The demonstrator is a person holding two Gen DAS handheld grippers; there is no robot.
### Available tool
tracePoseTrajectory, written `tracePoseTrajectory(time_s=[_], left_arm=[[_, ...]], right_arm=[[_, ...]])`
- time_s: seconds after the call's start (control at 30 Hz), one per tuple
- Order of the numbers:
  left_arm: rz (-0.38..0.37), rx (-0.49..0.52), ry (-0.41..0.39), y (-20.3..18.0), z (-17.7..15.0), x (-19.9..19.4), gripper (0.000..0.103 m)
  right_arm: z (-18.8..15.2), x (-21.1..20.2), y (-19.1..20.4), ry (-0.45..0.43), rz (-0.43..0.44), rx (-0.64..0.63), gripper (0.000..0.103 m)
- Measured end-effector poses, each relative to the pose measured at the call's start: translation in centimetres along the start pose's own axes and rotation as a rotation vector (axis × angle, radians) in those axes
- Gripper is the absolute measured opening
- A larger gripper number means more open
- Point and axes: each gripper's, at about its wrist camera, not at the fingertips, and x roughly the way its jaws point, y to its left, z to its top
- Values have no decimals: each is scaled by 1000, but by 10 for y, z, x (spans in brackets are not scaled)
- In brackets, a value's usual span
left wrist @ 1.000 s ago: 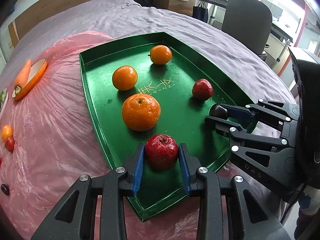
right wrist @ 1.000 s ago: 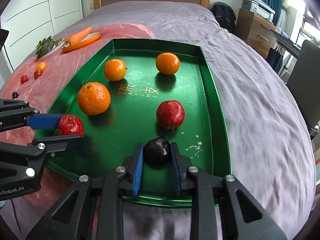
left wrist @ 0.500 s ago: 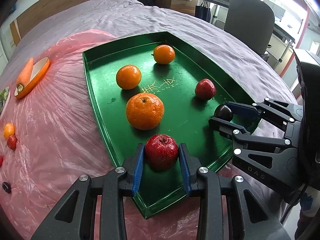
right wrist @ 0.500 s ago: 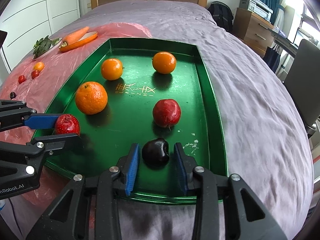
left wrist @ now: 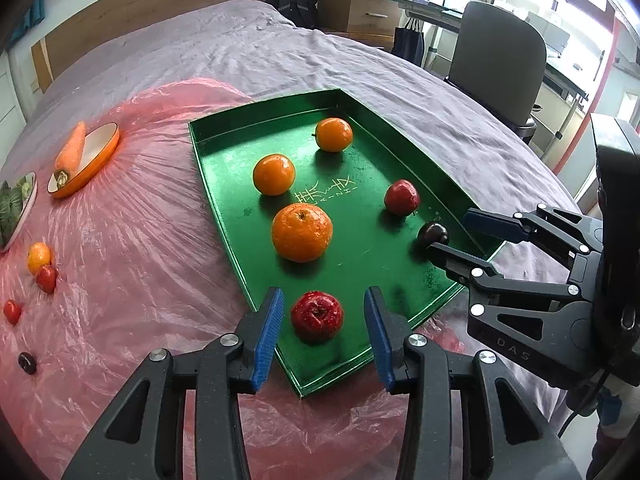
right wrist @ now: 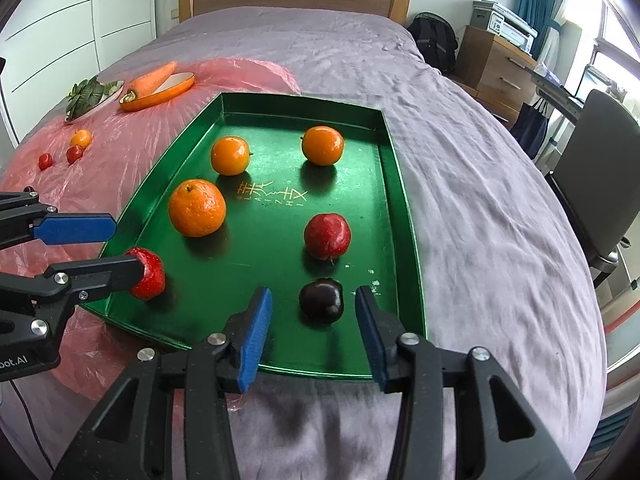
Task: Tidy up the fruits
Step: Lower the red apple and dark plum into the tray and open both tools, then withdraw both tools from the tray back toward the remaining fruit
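Observation:
A green tray (left wrist: 224, 204) (right wrist: 400, 216) lies on the bed. It holds three oranges (left wrist: 302, 233) (right wrist: 197, 208), two red apples and a dark plum. My left gripper (left wrist: 322, 328) is open around one red apple (left wrist: 317, 316) (right wrist: 149, 274) at the tray's near corner, pads clear of it. My right gripper (right wrist: 311, 320) (left wrist: 448, 232) is open around the dark plum (right wrist: 322, 300) (left wrist: 433, 234), which rests on the tray floor. The second red apple (right wrist: 327, 236) (left wrist: 401, 198) sits just beyond the plum.
A pink plastic sheet (left wrist: 120, 260) left of the tray carries an orange dish with a carrot (left wrist: 80, 152) (right wrist: 156, 84), a plate of leaves (right wrist: 90, 94), and several small fruits (left wrist: 40, 268) (right wrist: 76, 148). An office chair (left wrist: 496, 60) stands right of the bed.
Both grippers have opened and drawn back a little. The red apple and the dark plum now sit free on the tray between the spread fingers.

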Motion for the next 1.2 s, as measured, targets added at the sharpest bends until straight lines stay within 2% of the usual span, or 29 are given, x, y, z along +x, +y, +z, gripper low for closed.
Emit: tracePoseTrajectory(time_s=[0.07,0.17,0.53,0.67,1.2], left_arm=[[5,-8,-11,0,-2,-7,42],[13,-18,-22,2,-6,-18,43],[63,-77,-39,22,-29,-50,43],[86,-96,-39,31,-39,-59,43],[174,-202,-20,82,-91,-89,44]], right_arm=[[0,-7,2,-4,-15,-2,81],[-2,-17,8,-11,-34,-3,87],[-15,-49,35,-42,-101,-13,92],[-19,-58,45,-52,-105,-22,100],[-32,-79,84,-50,-141,-78,103]])
